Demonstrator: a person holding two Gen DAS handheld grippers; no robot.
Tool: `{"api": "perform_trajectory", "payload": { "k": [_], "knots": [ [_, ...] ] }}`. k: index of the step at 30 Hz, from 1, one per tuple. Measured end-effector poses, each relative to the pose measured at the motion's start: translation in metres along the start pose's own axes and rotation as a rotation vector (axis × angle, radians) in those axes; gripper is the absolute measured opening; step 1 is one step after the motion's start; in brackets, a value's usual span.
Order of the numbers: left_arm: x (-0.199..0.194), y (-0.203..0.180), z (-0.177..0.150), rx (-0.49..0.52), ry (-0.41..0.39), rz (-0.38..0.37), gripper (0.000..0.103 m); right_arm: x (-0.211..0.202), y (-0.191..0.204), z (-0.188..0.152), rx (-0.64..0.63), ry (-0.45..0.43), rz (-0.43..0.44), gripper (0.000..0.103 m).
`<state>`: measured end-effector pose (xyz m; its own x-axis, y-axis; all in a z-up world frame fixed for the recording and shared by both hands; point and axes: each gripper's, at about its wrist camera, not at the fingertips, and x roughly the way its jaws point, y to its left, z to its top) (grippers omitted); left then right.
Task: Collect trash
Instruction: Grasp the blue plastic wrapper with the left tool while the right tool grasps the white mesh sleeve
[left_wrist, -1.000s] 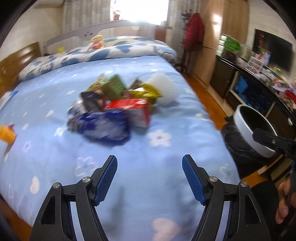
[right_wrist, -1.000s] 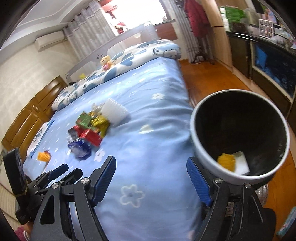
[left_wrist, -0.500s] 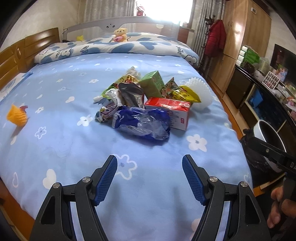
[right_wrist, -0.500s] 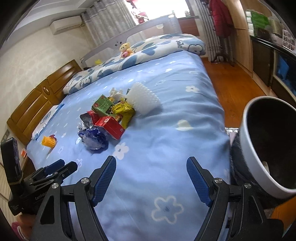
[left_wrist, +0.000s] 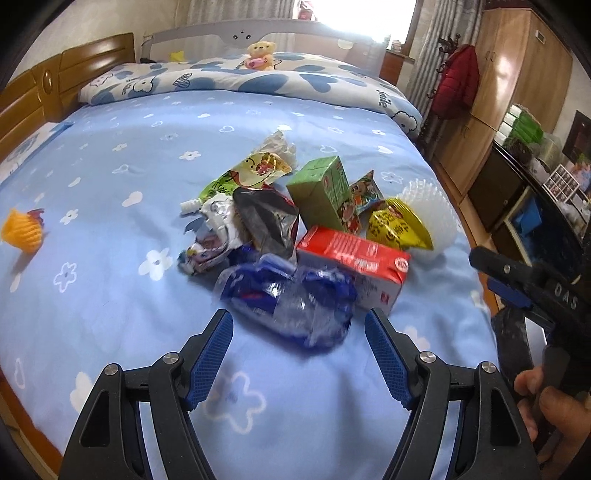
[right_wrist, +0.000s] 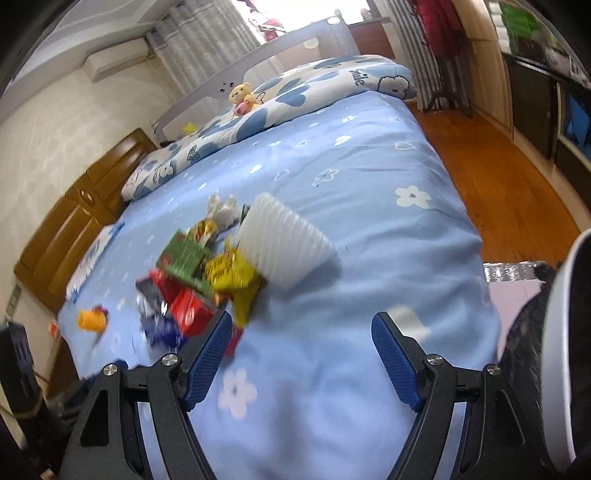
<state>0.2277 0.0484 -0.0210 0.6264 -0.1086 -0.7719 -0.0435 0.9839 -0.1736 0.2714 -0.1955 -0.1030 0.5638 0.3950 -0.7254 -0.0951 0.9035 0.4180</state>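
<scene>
Both claws have advanced toward the trash pile (left_wrist: 295, 229) on the bed (left_wrist: 110, 177); the bin (right_wrist: 557, 332) has slid to the right edge of your right view. Your left claw (left_wrist: 299, 354) stands wide open and empty, just short of the blue wrapper (left_wrist: 291, 299). Your right claw (right_wrist: 301, 358) is likewise open and empty, above bare sheet beside the red carton (right_wrist: 192, 310).

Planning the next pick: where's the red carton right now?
In the left wrist view the red carton lies mid-bed in the trash pile, right of the blue plastic wrapper, in front of the green carton.
</scene>
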Motion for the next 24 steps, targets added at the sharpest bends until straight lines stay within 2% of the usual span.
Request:
{"api": "perform_trajectory", "payload": {
  "k": [5,8,9,10,12,13,15,18,24],
  "knots": [
    [0.023,0.0,0.004,-0.012,0.024,0.014,0.074,0.026,-0.007,0.018,0.08,0.028,0.074,0.079],
    [0.035,0.003,0.006,-0.023,0.037,-0.001,0.069,0.047,-0.012,0.023,0.118,0.056,0.092,0.079],
    [0.037,0.004,0.006,-0.025,0.035,-0.009,0.061,0.056,-0.016,0.024,0.151,0.073,0.118,0.075],
    [0.039,0.004,0.006,-0.021,0.031,-0.011,0.058,0.062,-0.019,0.024,0.176,0.081,0.135,0.069],
    [0.04,0.004,0.007,-0.002,0.016,-0.001,0.045,0.068,-0.021,0.024,0.19,0.086,0.138,0.041],
    [0.04,0.005,0.007,0.004,0.014,-0.011,0.041,0.068,-0.021,0.024,0.186,0.081,0.132,0.038],
    [0.039,0.005,0.005,0.008,0.014,-0.012,0.029,0.064,-0.019,0.024,0.175,0.07,0.129,0.024],
    [0.034,0.006,-0.001,0.01,0.009,-0.023,0.024,0.05,-0.017,0.021,0.16,0.043,0.126,0.021],
    [0.008,0.005,-0.015,0.037,-0.015,-0.051,0.021,0.01,-0.015,0.012,0.12,-0.008,0.116,0.02]
  ]
}}
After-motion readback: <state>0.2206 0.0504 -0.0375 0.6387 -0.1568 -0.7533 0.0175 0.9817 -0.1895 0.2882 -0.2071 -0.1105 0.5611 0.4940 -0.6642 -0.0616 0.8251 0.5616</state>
